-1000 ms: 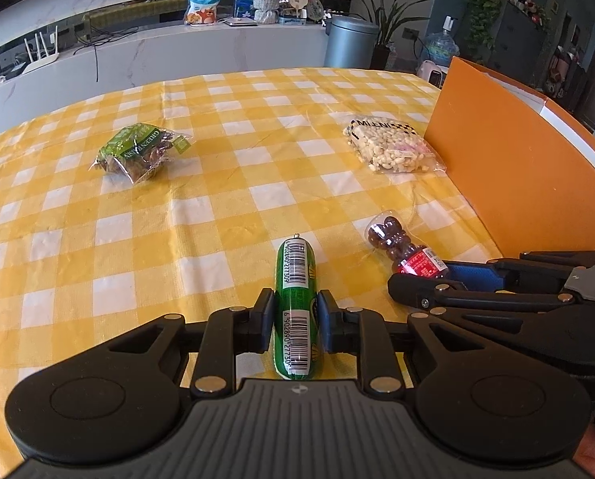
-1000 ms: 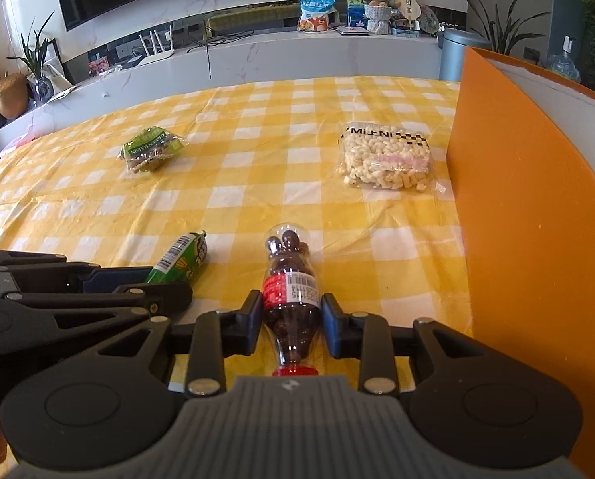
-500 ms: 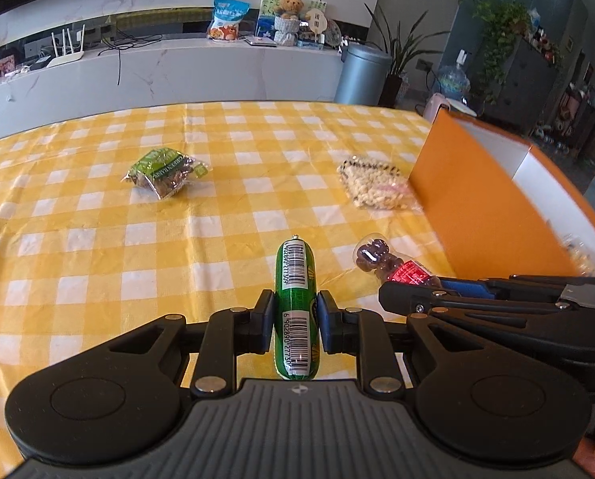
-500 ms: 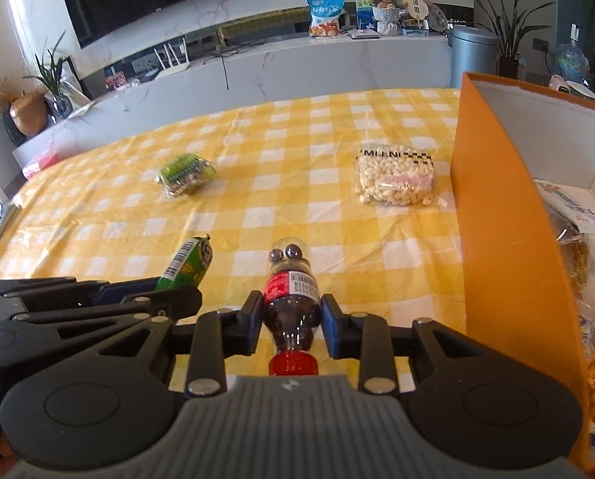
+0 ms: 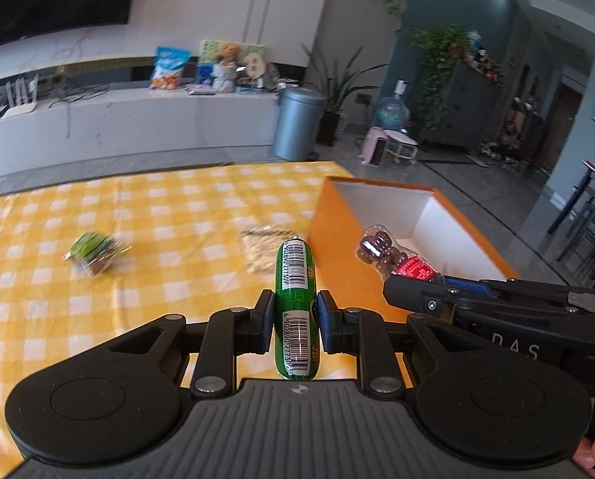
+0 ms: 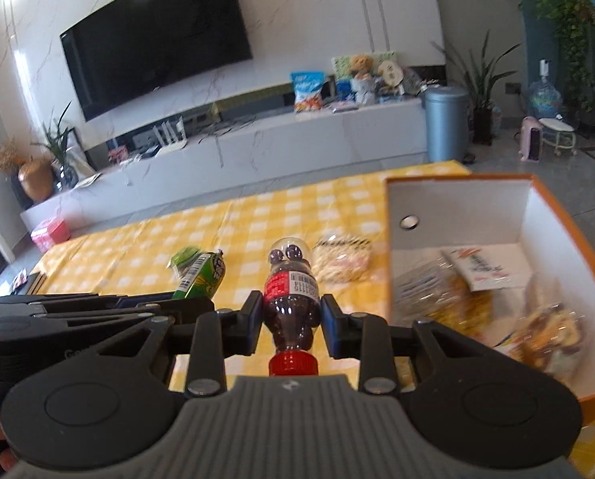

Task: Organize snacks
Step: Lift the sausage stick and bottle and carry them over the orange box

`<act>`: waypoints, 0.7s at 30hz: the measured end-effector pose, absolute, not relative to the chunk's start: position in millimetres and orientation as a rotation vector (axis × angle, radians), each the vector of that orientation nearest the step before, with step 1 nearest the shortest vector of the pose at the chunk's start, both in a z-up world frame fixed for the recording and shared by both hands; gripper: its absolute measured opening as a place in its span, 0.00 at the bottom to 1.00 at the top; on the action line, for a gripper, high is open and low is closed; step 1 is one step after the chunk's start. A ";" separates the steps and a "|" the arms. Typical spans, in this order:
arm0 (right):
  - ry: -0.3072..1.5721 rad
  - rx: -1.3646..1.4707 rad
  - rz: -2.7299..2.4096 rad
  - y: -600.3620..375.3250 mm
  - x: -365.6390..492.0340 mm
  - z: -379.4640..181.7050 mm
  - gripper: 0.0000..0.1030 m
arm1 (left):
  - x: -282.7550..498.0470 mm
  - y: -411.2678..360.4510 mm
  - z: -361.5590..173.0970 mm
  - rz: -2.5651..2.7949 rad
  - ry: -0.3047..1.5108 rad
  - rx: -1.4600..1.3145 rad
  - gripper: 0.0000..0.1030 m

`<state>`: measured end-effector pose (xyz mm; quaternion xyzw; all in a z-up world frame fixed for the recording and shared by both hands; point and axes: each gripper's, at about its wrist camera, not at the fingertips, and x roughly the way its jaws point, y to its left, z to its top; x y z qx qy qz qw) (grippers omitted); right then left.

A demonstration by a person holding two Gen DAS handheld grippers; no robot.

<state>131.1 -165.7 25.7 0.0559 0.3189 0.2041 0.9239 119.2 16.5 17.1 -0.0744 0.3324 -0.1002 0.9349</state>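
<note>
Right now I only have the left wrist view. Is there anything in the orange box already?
Observer: Yes. The right wrist view shows several snack packets lying in the orange box.
Operator: Is the bottle's cap visible anywhere?
Observer: Yes, the red cap points back toward the right hand-held gripper, which is shut on the candy bottle.
Operator: What is left of the table, beyond my frame?
Observer: A pink box sits on the floor past the table's far left corner.

place: home living room | cues: wall television (image 6: 153,36); media console (image 6: 257,139); houseplants (image 5: 441,52); checkered tablecloth (image 5: 137,207)
</note>
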 end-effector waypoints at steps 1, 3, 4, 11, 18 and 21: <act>0.644 0.116 0.402 -173.4 130.3 29.4 0.28 | 121.8 7.6 20.3 -0.223 0.674 -0.138 0.24; 0.628 0.112 0.372 -188.9 128.8 36.3 0.28 | 127.2 -9.2 27.3 -0.256 0.663 -0.105 0.24; 0.621 0.108 0.357 -197.0 127.8 39.5 0.28 | 130.0 -18.6 29.7 -0.273 0.657 -0.087 0.24; 0.616 0.065 0.267 -240.4 134.0 43.3 0.28 | 155.5 -70.0 35.8 -0.371 0.661 -0.012 0.24; 0.646 -0.004 0.204 -272.4 160.9 31.3 0.28 | 194.4 -101.0 22.5 -0.435 0.741 -0.007 0.24; 0.691 -0.005 0.205 -285.4 179.6 24.2 0.28 | 208.8 -107.9 16.6 -0.443 0.776 0.006 0.24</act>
